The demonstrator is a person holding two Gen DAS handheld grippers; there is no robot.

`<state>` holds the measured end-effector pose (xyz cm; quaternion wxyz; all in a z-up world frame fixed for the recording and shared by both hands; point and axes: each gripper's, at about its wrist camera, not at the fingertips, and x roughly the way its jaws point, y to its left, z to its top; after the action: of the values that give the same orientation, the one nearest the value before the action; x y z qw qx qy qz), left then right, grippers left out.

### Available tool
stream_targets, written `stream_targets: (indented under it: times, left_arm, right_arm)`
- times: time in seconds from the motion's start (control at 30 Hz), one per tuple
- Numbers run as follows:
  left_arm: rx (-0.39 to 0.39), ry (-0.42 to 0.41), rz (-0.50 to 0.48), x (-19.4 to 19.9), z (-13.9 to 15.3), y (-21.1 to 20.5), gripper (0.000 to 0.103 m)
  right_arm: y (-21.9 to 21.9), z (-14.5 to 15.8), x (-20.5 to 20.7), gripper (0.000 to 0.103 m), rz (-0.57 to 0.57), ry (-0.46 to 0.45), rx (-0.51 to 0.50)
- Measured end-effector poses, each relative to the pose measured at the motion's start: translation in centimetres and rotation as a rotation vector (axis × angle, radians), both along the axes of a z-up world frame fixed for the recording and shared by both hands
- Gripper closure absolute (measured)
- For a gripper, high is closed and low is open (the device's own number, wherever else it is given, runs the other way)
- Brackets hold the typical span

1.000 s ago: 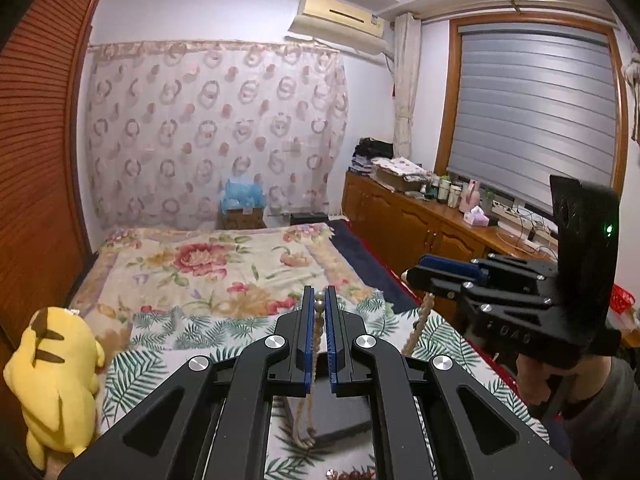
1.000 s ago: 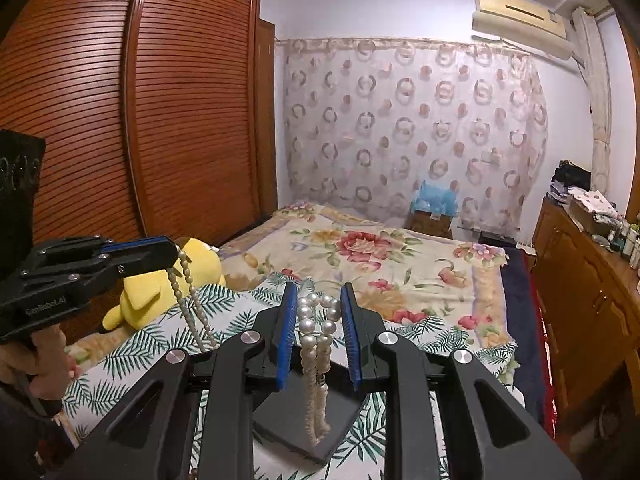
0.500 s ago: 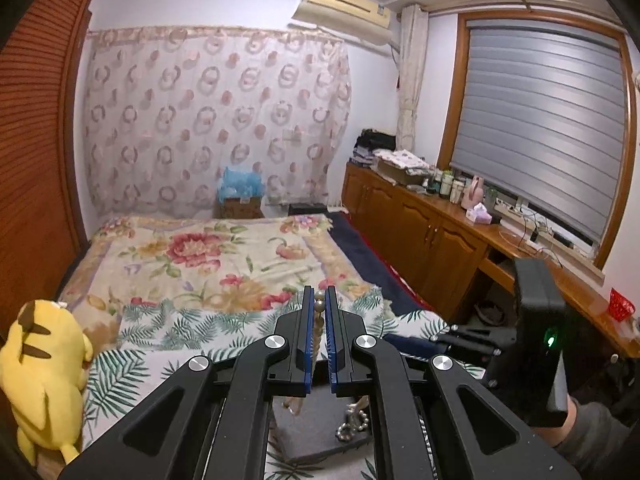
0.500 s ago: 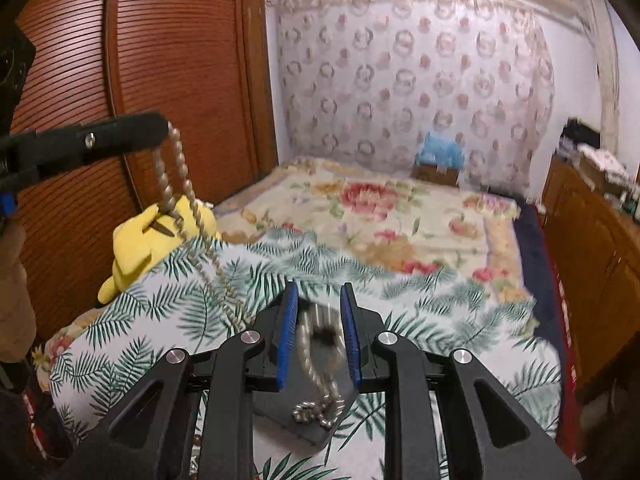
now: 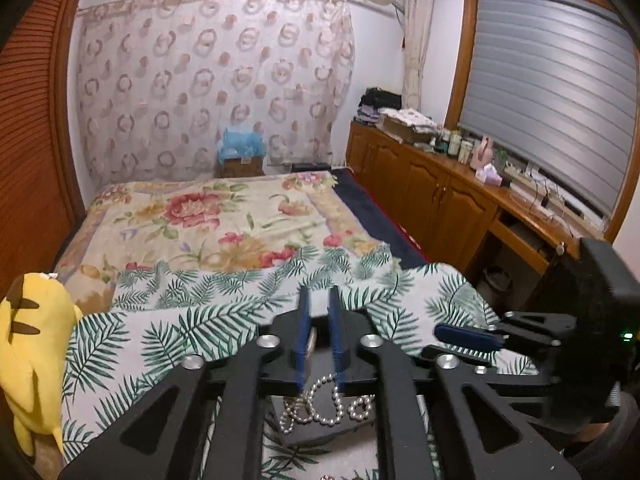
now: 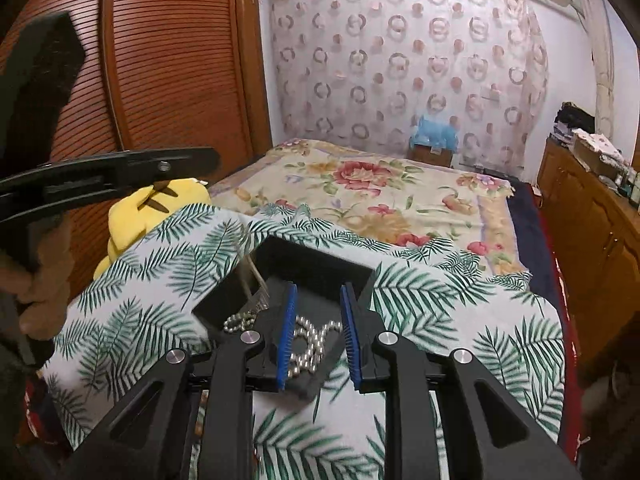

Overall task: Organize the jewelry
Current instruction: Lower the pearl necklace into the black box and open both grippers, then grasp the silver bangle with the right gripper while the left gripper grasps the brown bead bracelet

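Tool opening, pearl necklace coiled

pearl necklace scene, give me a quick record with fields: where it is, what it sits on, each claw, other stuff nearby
necklace: pearl necklace lying coiled in the dark tray
tray: on the palm-leaf cloth over the bed
left claw: above the tray, jaws opening, nothing pinched between them
right claw: low over the tray, jaws apart, pearls below the gap, not gripped
nearby: yellow plush toy at the cloth's left edge
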<state>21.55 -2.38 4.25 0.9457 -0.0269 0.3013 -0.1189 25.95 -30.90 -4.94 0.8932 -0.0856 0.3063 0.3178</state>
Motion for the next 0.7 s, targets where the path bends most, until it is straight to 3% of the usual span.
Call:
stream_targets:
  times: [0.2,0.47,0.7]
  left_arm:
    - [0.047,0.003,-0.023,-3.0,-2.0,0.0,0.07]
    - [0.047,0.059,-0.033,-7.0,-5.4,1.3,0.061]
    - [0.048,0.107,-0.022,-9.6,-8.1,2.5,0.043]
  right_arm:
    - [-1.3,-1.0,-3.9,0.077,0.021,0.001,0.017]
    - [-1.8,-4.2,-7.9,0.058,0.049,0.06,0.049]
    - [-1.2,-6.6,-9.2,0.047,0.065,0.112,0.037]
